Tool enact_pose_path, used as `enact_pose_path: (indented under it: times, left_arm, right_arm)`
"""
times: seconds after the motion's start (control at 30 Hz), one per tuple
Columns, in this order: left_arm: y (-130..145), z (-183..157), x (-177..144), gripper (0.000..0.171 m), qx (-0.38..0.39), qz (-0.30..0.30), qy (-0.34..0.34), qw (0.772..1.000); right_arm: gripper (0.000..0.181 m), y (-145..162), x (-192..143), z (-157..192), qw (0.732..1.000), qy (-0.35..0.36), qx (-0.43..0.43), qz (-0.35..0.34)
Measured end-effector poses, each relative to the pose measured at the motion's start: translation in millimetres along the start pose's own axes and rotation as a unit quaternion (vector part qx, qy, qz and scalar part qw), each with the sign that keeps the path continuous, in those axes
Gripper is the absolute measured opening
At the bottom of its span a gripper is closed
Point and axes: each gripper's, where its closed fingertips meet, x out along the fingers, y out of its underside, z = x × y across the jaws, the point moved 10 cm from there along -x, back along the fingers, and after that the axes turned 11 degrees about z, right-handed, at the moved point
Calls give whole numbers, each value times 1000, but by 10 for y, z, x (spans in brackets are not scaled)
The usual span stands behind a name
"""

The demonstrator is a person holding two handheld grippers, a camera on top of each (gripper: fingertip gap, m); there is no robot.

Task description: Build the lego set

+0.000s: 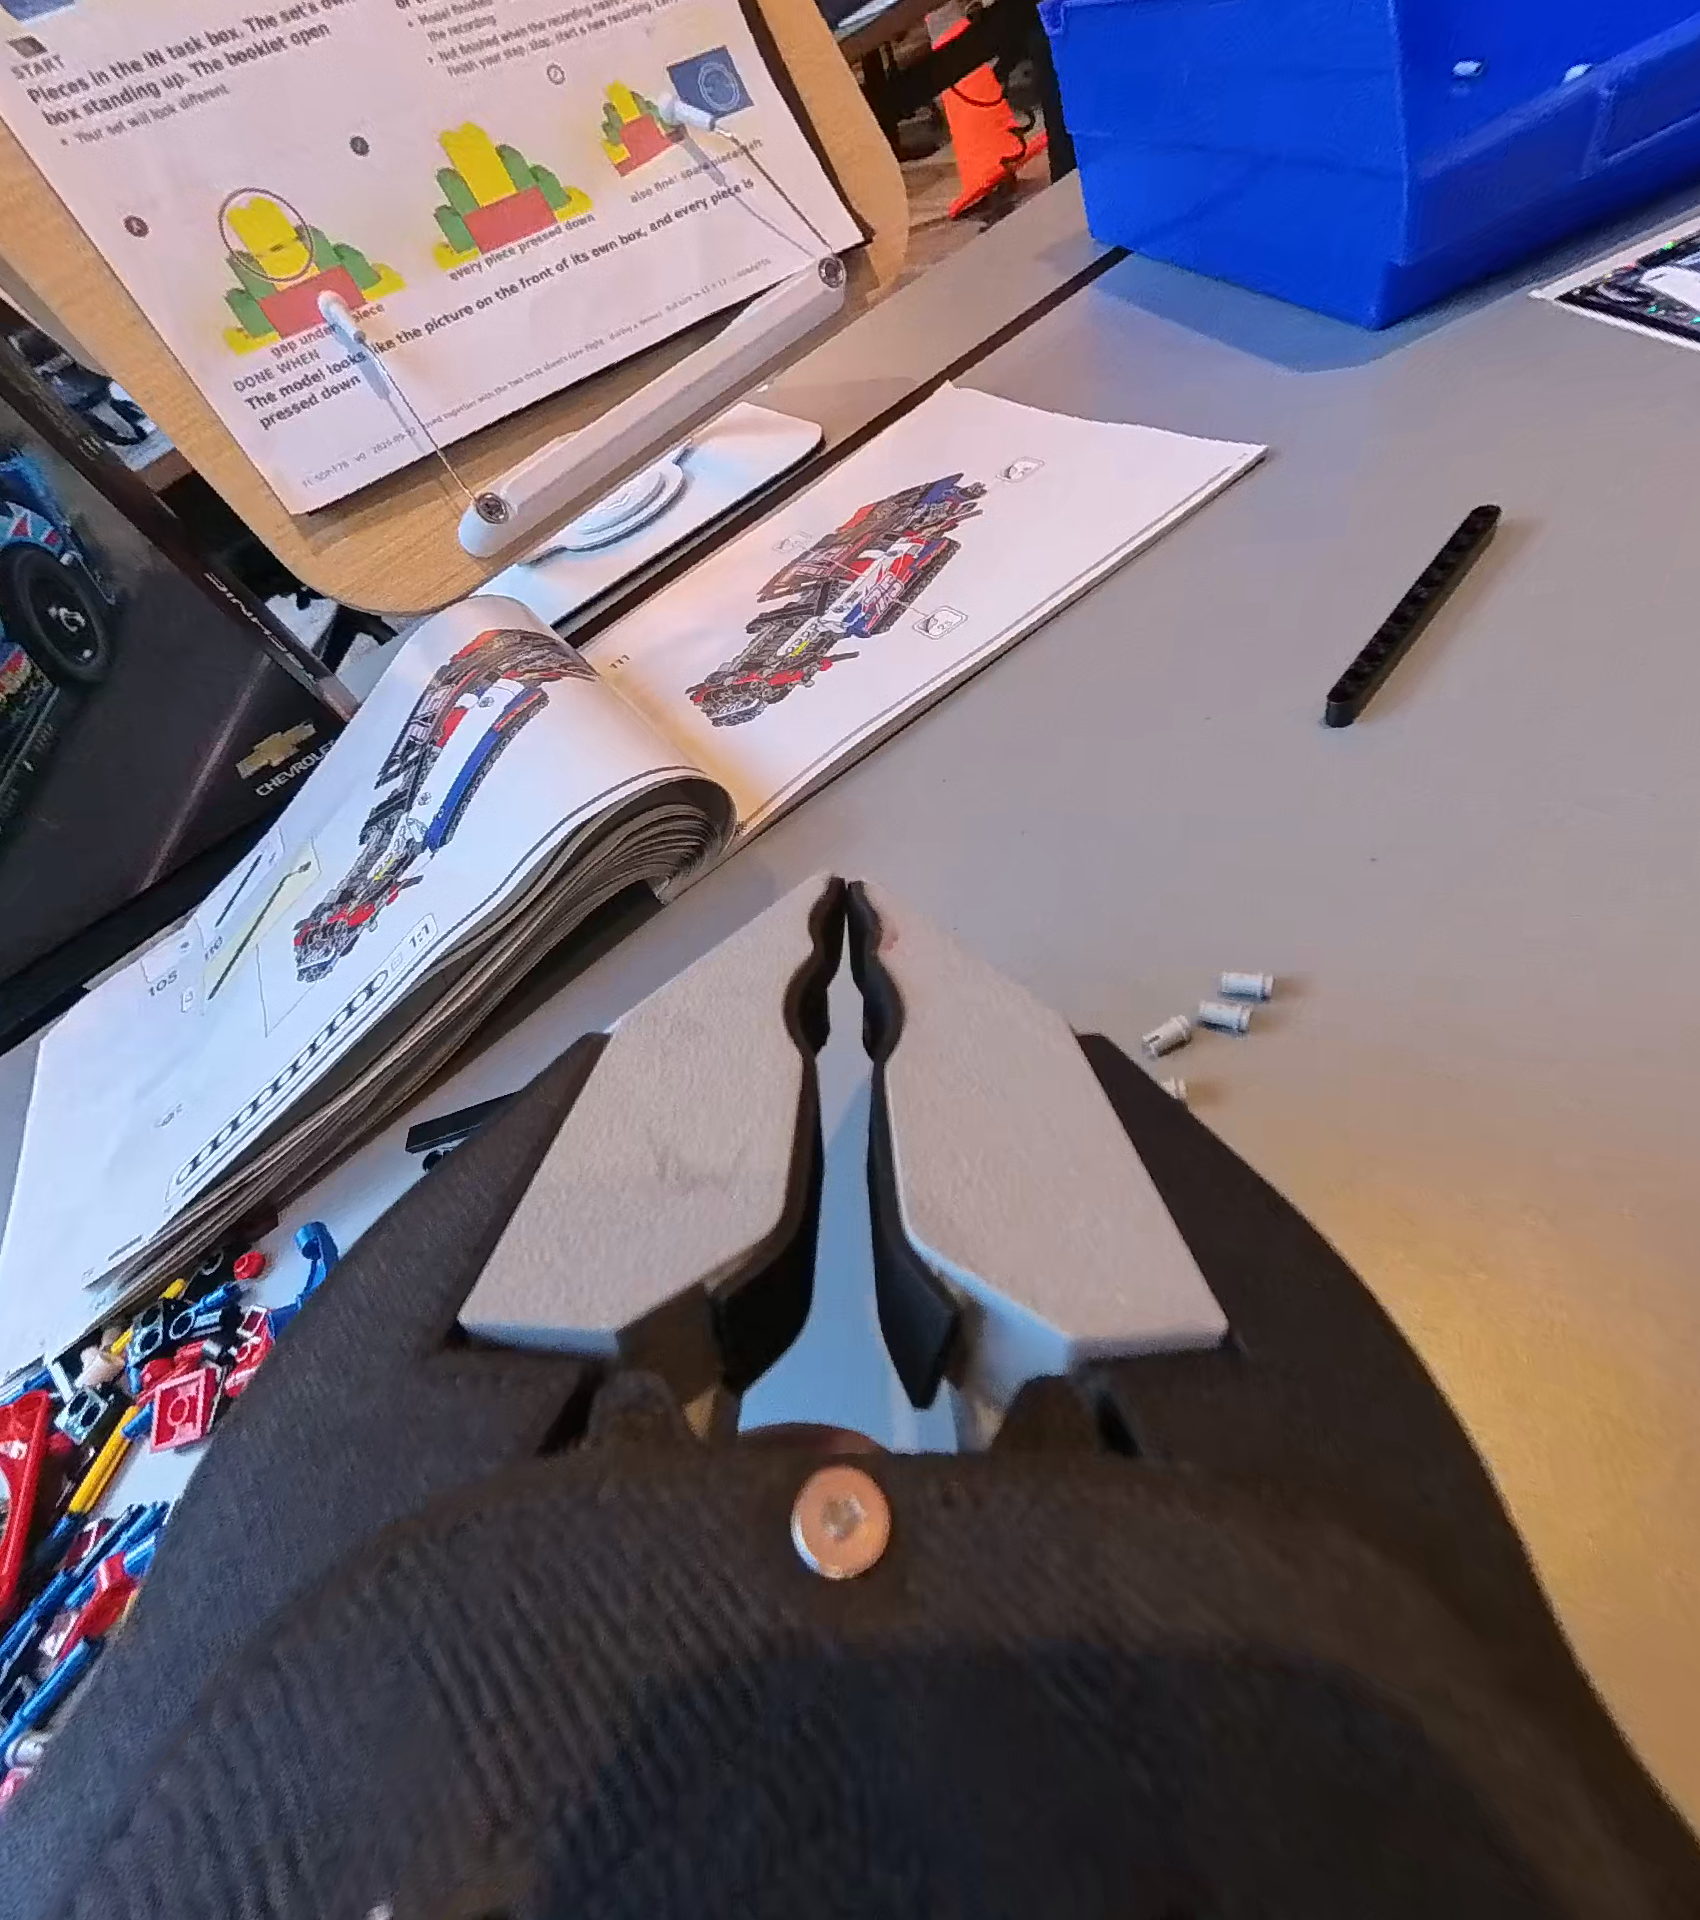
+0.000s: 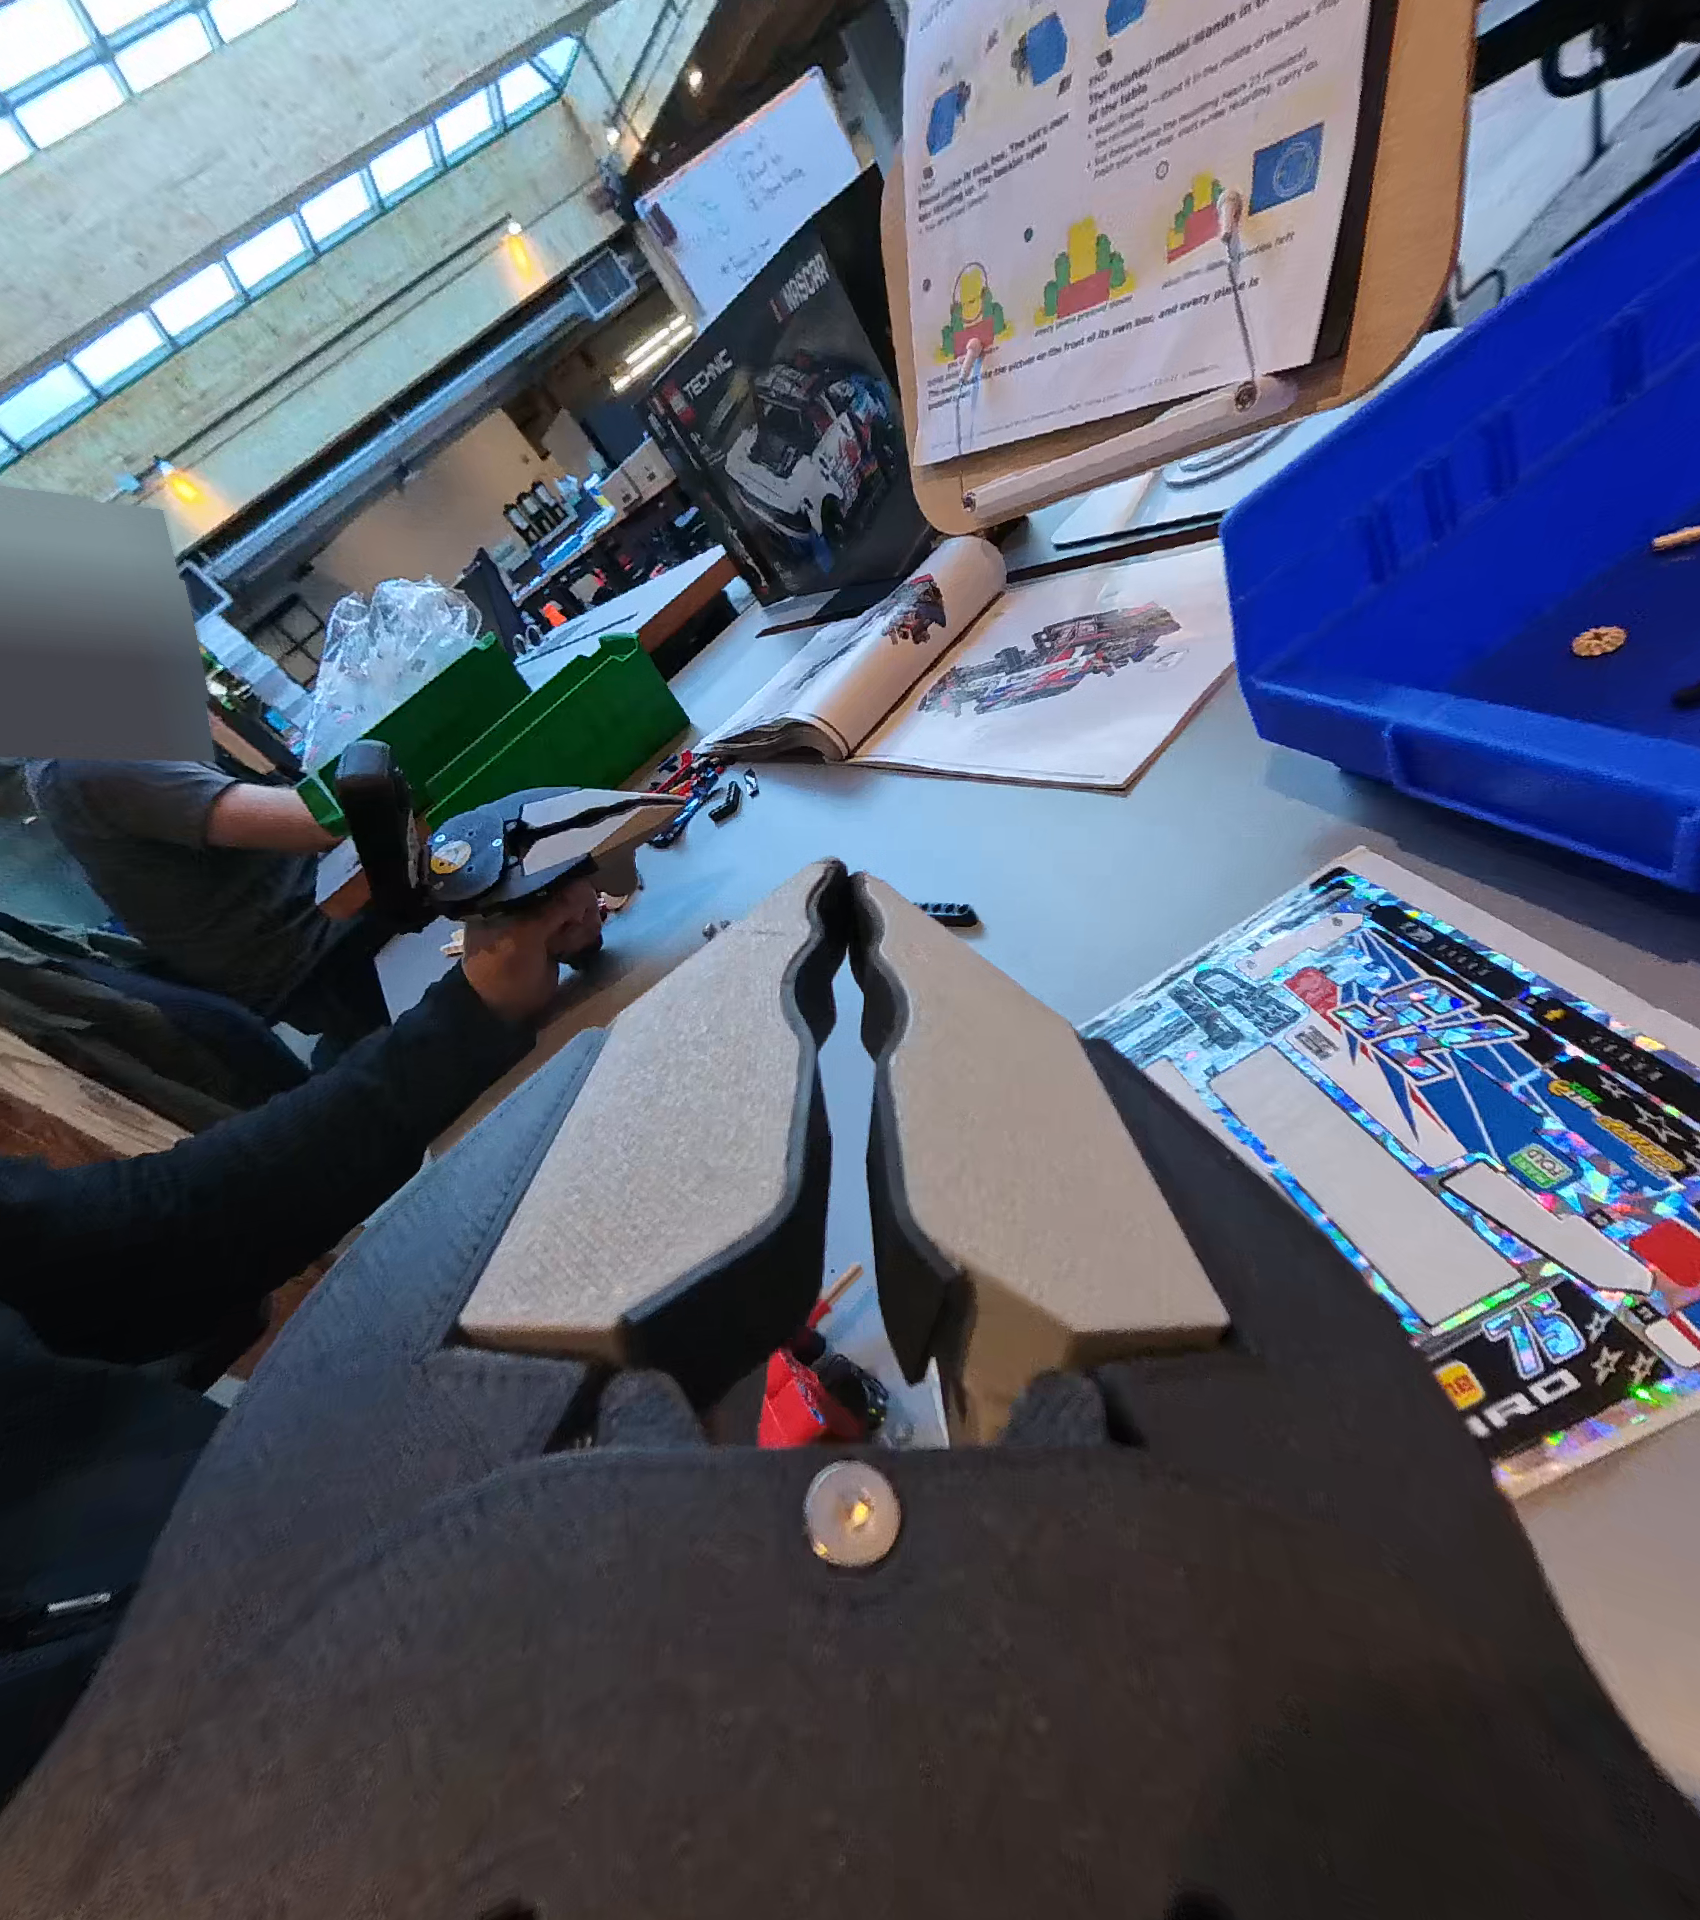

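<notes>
My left gripper (image 1: 846, 894) is shut and empty, held above the grey table just in front of the open instruction booklet (image 1: 534, 790). A long black beam (image 1: 1412, 618) lies on the table to the far right of it. Several small grey pins (image 1: 1210, 1013) lie close to its right. A pile of red, blue and black pieces (image 1: 67, 1475) lies at the lower left. My right gripper (image 2: 848, 883) is shut and empty, raised above the table beside the shiny sticker sheet (image 2: 1448, 1164). The left gripper also shows in the right wrist view (image 2: 659, 805), shut. A short black beam (image 2: 950, 912) lies beyond my right fingertips.
A blue bin (image 2: 1511, 748) with a few small parts stands at the right. The set's box (image 1: 46, 665) stands at the left, and a sheet on a wooden stand (image 1: 410, 208) behind the booklet. A green bin (image 2: 534, 727) and a seated person (image 2: 171, 862) are farther off. Left tips to right tips: about 35 cm. To the long black beam (image 1: 1412, 618): left tips about 15 cm, right tips about 25 cm.
</notes>
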Motion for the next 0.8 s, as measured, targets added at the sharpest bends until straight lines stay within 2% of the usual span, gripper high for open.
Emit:
enact_pose_path:
  times: [0.37, 0.63, 0.7, 0.8]
  left_arm:
    - [5, 39, -17, 0, -18, -9, 9, 1000]
    - [4, 30, -13, 0, -14, -7, 8, 1000]
    - [4, 29, -12, 0, -14, -7, 6, 1000]
    - [3, 26, -13, 0, -12, -7, 5, 1000]
  right_arm:
    - [0, 9, 32, 22, 1000, 22, -19, 9]
    - [0, 17, 29, -16, 1000, -11, 8, 1]
    - [4, 19, 13, -29, 1000, -18, 7, 3]
    - [23, 42, 24, -46, 1000, 3, -10, 28]
